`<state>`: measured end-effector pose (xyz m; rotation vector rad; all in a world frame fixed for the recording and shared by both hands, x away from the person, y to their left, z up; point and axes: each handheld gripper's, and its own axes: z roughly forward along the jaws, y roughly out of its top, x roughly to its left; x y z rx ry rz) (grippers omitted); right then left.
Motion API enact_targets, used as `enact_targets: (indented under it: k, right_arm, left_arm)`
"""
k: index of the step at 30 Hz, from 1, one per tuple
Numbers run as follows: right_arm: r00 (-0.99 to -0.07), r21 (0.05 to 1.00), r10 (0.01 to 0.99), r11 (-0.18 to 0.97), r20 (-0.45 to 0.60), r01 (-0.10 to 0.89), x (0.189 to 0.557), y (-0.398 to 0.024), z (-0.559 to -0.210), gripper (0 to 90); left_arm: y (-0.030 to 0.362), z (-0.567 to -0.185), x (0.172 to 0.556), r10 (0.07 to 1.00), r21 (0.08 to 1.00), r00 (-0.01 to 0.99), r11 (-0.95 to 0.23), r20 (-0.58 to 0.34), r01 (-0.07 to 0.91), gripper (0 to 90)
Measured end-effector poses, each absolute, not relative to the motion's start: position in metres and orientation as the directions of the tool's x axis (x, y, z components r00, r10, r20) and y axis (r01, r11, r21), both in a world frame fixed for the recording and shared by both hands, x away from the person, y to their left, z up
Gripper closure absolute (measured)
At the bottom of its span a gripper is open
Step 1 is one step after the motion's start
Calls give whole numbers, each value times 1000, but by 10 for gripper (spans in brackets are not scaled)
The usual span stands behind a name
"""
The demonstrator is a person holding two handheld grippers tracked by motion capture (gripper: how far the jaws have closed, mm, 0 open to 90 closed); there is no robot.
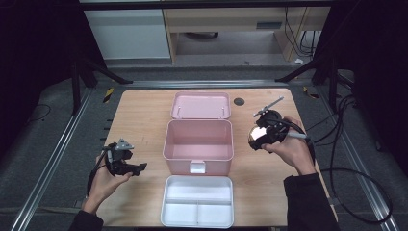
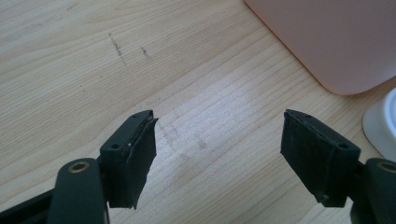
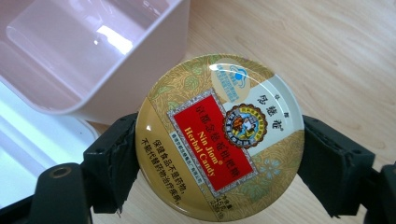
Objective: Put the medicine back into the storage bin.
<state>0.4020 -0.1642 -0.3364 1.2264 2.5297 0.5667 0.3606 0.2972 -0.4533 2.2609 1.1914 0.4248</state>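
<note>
We hold the round herbal candy tin [image 3: 219, 137] across its rim in the right gripper [image 1: 262, 134], beside the pink box [image 1: 198, 144]. Stiff, light, slippery metal. The left gripper [image 2: 217, 158] fingers gape wide, holding nothing, over the bench [image 2: 93, 70].

Wood table [image 1: 139, 115] w/ pink box [image 1: 198, 147] (lid open), white tray [image 1: 197, 202] in front.

Between my right gripper's fingers [image 3: 109, 168], I read "Nin Jiom Herbal Candy" on the round tin's [image 3: 219, 137] red label, beside Chinese characters.
</note>
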Motion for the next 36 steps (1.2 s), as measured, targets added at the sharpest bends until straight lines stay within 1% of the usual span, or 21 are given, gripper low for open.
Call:
enact_targets:
  k: [6,12,18,24,32,36]
  right_arm:
    - [-623,470,778,581,-82,664,409,-150,-324,204]
    - [-643,474,762,595,-77,649,416,-138,-320,204]
    - [-681,473,728,627,-74,619,427,-112,-313,204]
    - [-709,471,700,655,-83,591,433,-92,-311,204]
    - [-747,469,662,681,-64,563,444,-58,-313,204]
    - [-755,473,652,685,-60,554,447,-49,-314,204]
  left_arm:
    - [296,-454,361,827,595,561,-462,23,657,262]
    - [296,-453,361,826,596,564,-464,22,656,263]
    - [295,-454,361,824,595,566,-464,20,656,264]
    - [295,-454,362,823,594,567,-467,21,655,269]
    - [296,-452,361,824,600,567,-465,23,651,272]
    - [296,-452,361,822,601,569,-467,24,649,273]
